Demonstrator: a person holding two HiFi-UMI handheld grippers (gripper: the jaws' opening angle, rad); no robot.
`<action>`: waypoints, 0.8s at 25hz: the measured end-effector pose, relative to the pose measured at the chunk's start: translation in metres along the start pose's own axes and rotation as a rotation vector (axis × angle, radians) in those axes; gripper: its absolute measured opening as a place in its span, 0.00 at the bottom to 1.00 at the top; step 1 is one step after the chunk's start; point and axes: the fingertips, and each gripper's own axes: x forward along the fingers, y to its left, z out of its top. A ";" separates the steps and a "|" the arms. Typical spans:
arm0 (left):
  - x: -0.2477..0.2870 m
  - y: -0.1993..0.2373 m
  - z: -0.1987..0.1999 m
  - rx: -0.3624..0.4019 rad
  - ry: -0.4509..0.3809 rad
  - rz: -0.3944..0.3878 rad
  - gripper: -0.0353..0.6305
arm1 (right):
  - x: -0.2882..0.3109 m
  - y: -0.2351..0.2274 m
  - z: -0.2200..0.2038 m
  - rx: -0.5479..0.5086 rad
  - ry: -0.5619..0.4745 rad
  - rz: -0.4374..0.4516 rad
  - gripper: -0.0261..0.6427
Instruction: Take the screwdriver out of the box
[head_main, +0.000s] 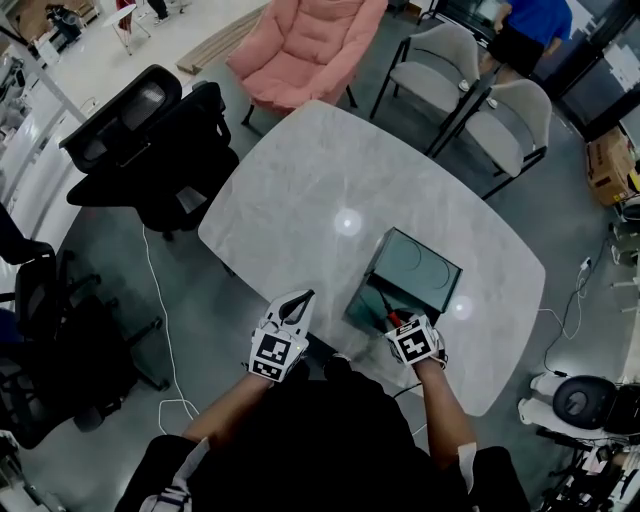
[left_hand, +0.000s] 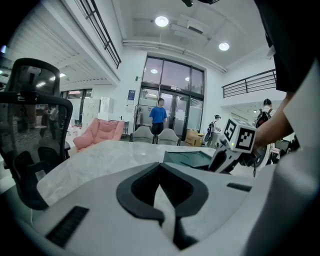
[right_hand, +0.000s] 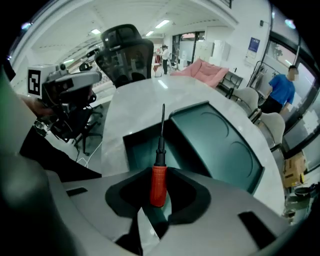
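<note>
A dark green box (head_main: 418, 262) lies open on the marble table (head_main: 320, 190), its lid (right_hand: 220, 142) folded back and its tray (right_hand: 142, 147) toward me. My right gripper (head_main: 402, 326) hangs over the tray's near end, shut on the red handle of the screwdriver (right_hand: 158, 182). The black shaft points up and away over the tray. A bit of red shows in the head view, where the screwdriver (head_main: 393, 318) meets the jaws. My left gripper (head_main: 301, 299) rests at the table's near edge, left of the box (left_hand: 189, 158), tips together with nothing between them.
Black office chairs (head_main: 150, 140) stand left of the table, a pink armchair (head_main: 310, 45) and grey chairs (head_main: 505, 125) beyond it. A person in blue (head_main: 525, 30) stands at the far right. A white cable (head_main: 160, 330) trails on the floor.
</note>
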 end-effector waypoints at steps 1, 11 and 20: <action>0.000 0.001 0.001 0.000 0.001 0.002 0.06 | -0.006 0.000 0.006 0.000 -0.038 -0.010 0.21; 0.011 -0.012 0.023 -0.015 -0.010 -0.024 0.06 | -0.079 -0.013 0.072 0.029 -0.486 -0.157 0.21; 0.018 -0.017 0.055 -0.107 -0.066 -0.046 0.06 | -0.151 -0.024 0.114 0.071 -0.819 -0.221 0.21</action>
